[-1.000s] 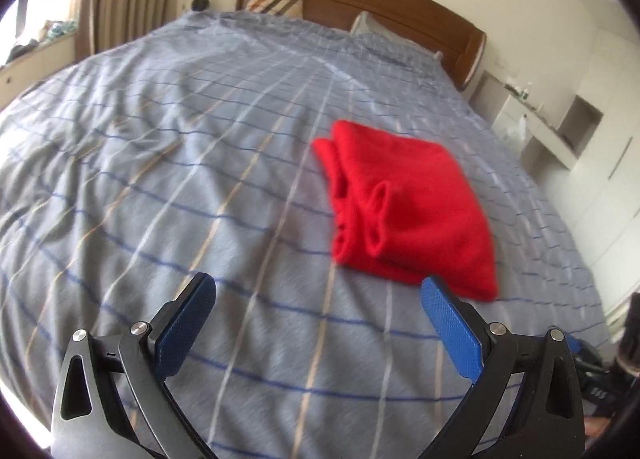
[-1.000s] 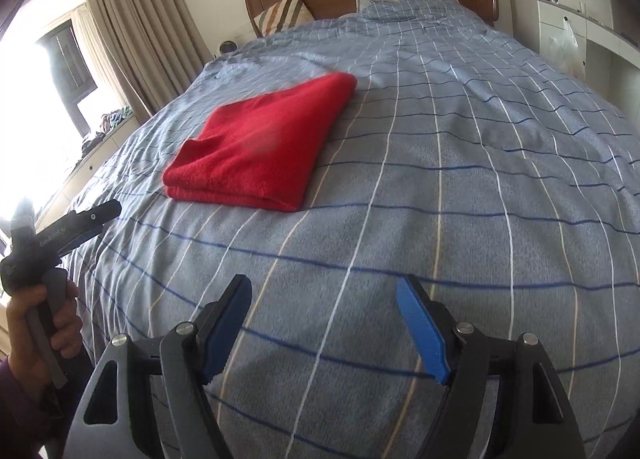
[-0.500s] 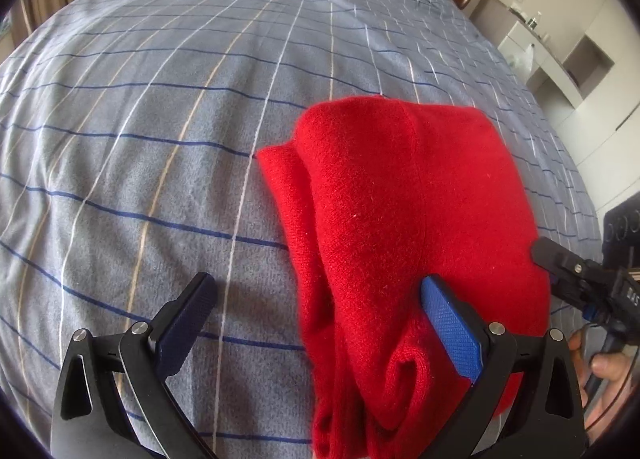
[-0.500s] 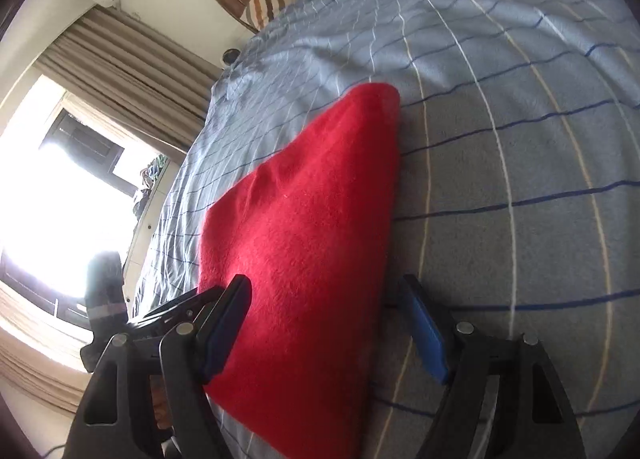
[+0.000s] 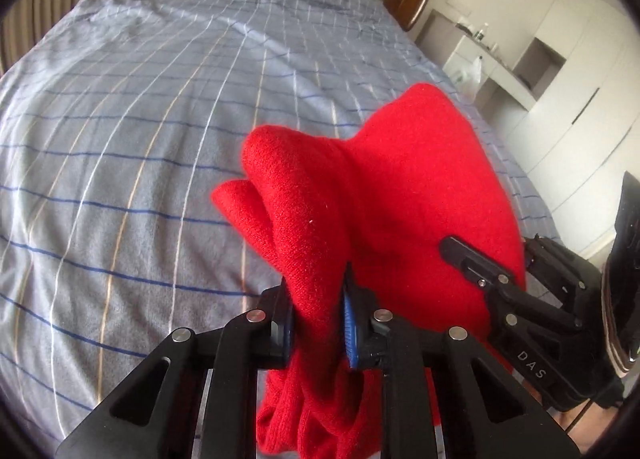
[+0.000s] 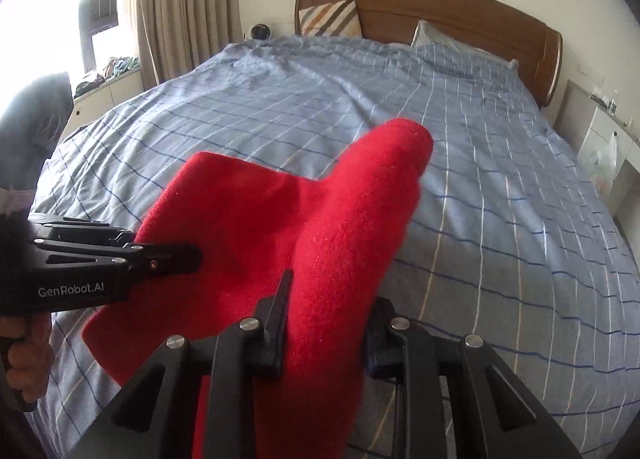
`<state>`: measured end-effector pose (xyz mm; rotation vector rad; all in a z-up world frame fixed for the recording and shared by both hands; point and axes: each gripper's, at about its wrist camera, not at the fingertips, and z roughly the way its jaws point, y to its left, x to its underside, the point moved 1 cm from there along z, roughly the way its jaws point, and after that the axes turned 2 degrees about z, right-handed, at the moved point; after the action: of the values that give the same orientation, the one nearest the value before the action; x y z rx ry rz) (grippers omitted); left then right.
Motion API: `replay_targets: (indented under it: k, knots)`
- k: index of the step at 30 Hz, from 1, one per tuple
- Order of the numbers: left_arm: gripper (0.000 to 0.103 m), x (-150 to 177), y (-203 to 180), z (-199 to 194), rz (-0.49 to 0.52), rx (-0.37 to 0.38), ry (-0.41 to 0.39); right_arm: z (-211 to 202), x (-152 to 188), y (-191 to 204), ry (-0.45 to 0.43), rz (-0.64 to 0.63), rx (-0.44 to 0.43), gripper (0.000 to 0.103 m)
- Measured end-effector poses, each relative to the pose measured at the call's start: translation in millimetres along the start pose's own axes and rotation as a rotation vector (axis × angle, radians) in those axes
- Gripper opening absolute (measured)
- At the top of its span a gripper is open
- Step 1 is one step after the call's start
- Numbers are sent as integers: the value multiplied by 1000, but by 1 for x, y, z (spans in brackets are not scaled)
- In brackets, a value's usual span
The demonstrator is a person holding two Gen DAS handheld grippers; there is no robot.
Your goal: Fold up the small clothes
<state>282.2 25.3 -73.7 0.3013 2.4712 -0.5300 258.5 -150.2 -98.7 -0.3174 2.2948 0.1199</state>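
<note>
1. My left gripper (image 5: 318, 323) is closing, with a thick bunched fold of the red knit garment (image 5: 384, 195) between its blue pads (image 5: 349, 329); the cloth is pinched tight there.
2. My right gripper (image 6: 324, 329) is closing too, its jaws pressing on another thick edge of the same garment (image 6: 320, 235).
3. The garment hangs between the two grippers, raised over the near part of the bed, its far corners poking up and drooping.
4. Below it lies the blue-grey checked bedspread (image 6: 460, 139), smooth apart from a few wrinkles.
5. In the right wrist view I see the person's hand (image 6: 28, 359) gripping the left gripper's handle.
6. A wooden headboard (image 6: 440, 15) and a striped cushion (image 6: 330, 17) stand at the far end.
</note>
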Motion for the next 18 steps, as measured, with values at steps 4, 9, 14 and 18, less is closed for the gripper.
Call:
replay_targets:
  k: [4, 9, 14, 18]
  knots:
    - [32, -19, -30, -3, 61, -12, -28, -25, -24, -32, -57, 49, 10, 28]
    - [80, 3, -30, 16, 92, -238, -33, -14, -9, -105, 91, 253, 15, 74]
    - [99, 56, -32, -28, 146, -343, -133, -48, 61, -142, 131, 288, 104, 87]
    - [103, 87, -54, -63, 208, -452, -181, -95, 107, -134, 97, 288, 132, 94]
